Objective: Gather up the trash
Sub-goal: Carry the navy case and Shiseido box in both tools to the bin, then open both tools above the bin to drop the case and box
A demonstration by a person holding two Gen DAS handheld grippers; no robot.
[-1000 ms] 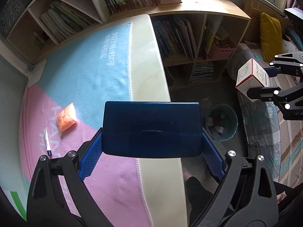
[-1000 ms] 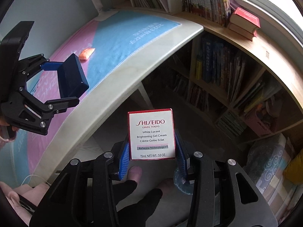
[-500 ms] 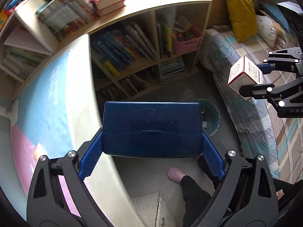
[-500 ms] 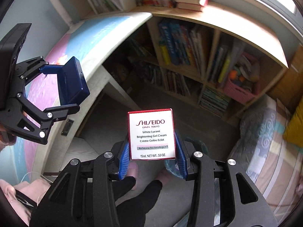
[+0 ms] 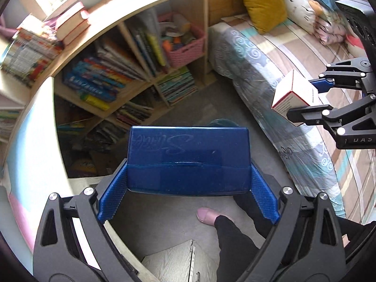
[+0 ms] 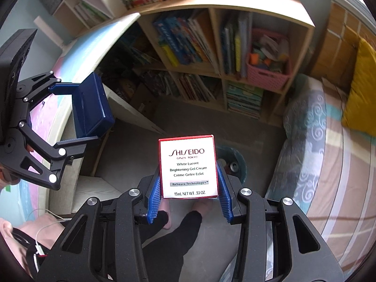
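Note:
My left gripper point(image 5: 188, 183) is shut on a dark blue box point(image 5: 188, 159), which fills the middle of the left wrist view and shows at the left in the right wrist view point(image 6: 92, 108). My right gripper point(image 6: 188, 183) is shut on a white cream carton with red edges point(image 6: 188, 166); the left wrist view has that carton point(image 5: 293, 96) at the far right. Both are held over the grey floor. A teal waste bin point(image 6: 235, 162) stands on the floor just behind the carton, its rim point(image 5: 221, 122) peeking above the blue box.
A wooden bookshelf point(image 6: 211, 54) full of books, with a pink basket point(image 6: 268, 72), stands ahead. The desk edge point(image 6: 70, 108) lies to the left, a bed point(image 6: 317, 152) with a yellow cushion point(image 5: 260, 0) to the right. The person's legs and pink slippers point(image 5: 206, 215) are below.
Both grippers have swung away from the desk with its pink and blue mat, toward the floor by the bookshelf and bed. The bin has come closer under them. Both grips are unchanged.

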